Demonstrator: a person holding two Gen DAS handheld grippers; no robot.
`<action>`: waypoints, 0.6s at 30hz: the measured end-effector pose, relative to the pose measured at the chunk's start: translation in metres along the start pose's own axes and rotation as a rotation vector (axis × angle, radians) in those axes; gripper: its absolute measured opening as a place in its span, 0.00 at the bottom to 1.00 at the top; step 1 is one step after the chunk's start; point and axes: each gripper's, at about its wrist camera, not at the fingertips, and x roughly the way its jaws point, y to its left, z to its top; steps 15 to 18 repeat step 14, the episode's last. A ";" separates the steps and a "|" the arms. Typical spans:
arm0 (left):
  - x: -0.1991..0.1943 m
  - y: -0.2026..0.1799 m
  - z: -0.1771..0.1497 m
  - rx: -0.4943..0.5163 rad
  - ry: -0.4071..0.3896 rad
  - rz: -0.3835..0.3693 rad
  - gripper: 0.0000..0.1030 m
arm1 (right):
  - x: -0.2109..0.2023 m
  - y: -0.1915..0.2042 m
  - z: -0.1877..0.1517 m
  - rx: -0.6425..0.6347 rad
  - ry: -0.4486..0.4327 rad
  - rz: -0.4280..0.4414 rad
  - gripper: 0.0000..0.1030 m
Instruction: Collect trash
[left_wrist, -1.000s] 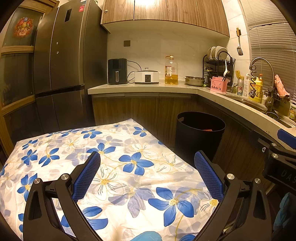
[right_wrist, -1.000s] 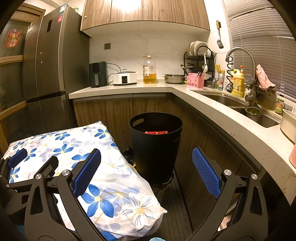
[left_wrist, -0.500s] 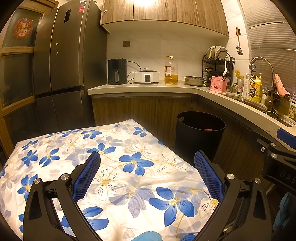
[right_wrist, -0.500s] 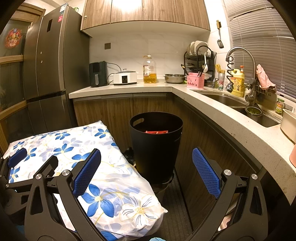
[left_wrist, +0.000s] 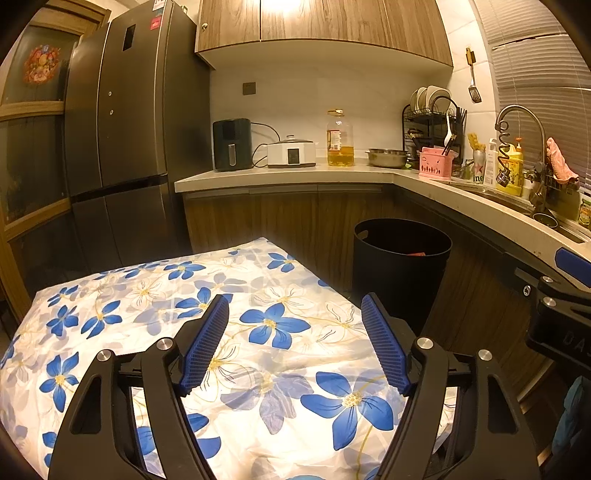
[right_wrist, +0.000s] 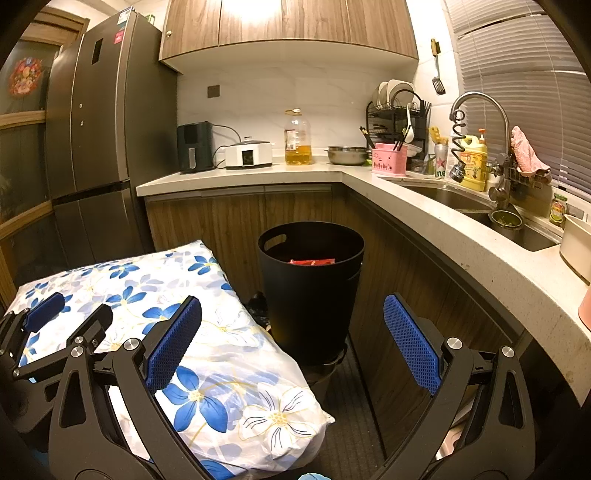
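Letters "DA" on right hand-held gripper (left_wrist: 565, 334); "ine" on green can (left_wrist: 479, 168)

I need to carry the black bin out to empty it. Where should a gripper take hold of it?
Grip the bin at its rim by the handle cutout, coming from above: one finger through the slot, one outside. The wall is too wide and smooth to span; the slot faces the left gripper.
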 end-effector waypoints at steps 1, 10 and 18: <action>0.000 0.000 0.000 0.001 0.001 0.000 0.71 | 0.000 0.000 0.000 0.001 0.000 0.000 0.95; -0.003 0.004 0.000 -0.016 0.001 0.030 0.94 | 0.000 0.001 0.000 0.001 0.001 0.002 0.95; -0.004 0.009 0.001 -0.044 -0.002 0.015 0.94 | 0.000 0.002 -0.002 0.004 0.002 0.002 0.95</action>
